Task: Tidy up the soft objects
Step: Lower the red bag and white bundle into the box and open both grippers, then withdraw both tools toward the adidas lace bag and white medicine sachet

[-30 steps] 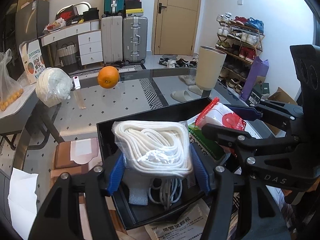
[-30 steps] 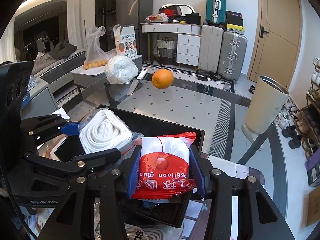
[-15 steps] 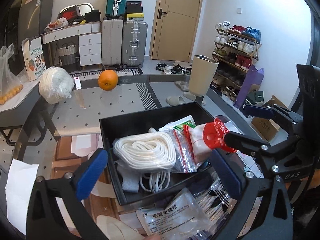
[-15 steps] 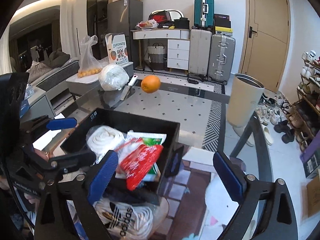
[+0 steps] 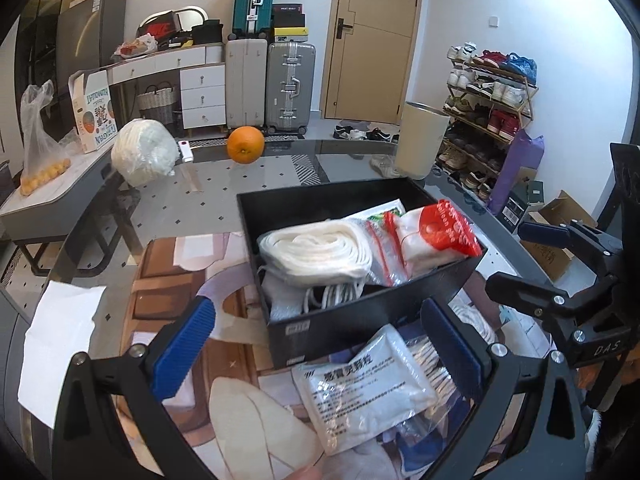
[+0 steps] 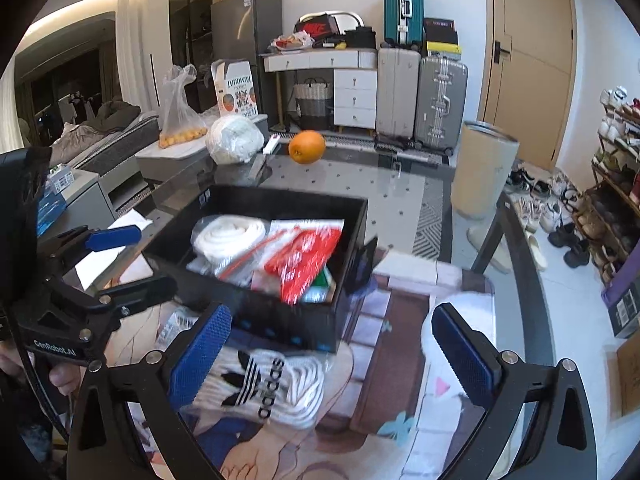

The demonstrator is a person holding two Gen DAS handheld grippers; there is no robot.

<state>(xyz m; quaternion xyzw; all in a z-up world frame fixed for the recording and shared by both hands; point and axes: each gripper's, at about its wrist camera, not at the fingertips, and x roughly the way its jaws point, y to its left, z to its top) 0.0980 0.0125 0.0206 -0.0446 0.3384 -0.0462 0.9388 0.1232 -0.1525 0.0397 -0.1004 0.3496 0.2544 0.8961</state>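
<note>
Both tongs spread wide, holding nothing. Left tongs (image 5: 318, 336) hang above the near edge of the glass desk (image 5: 280, 176), blue pads either side of the black bin's (image 5: 372, 318) near wall without touching it. Right tongs (image 6: 334, 344) sit over the desk near the bin's (image 6: 280, 320) near right corner, also clear of it.

Bin contents, from my left camera: bagged coil of white rope (image 5: 316, 248) on the left half, lying on more white cord and foam padding. Right of it a clear zip bag with red seal (image 5: 380, 248), then the red-and-white pack (image 5: 436, 236) leaning up against the right wall, its red top poking over the rim. A green-printed packet (image 5: 380, 210) is partly hidden behind those. Right camera shows the same set: rope coil (image 6: 230, 236) on the left, red pack (image 6: 306, 260) tilted on the right; that part of the frame is blurred.

Still outside the bin on the desk:
- flat white packet with Chinese print (image 5: 368, 388), just near of the bin, between my left pads
- white adidas socks (image 6: 256, 388), near of the bin, under the right tongs' left pad
- a white soft item (image 6: 452, 360) by the right tongs' right pad, blurred, can't tell what it is

Far side of the desk: an orange (image 5: 245, 145) and a bagged white bundle (image 5: 144, 152) to its left, both well apart from the bin. White paper sheet (image 5: 56, 344) at the near left edge.
</note>
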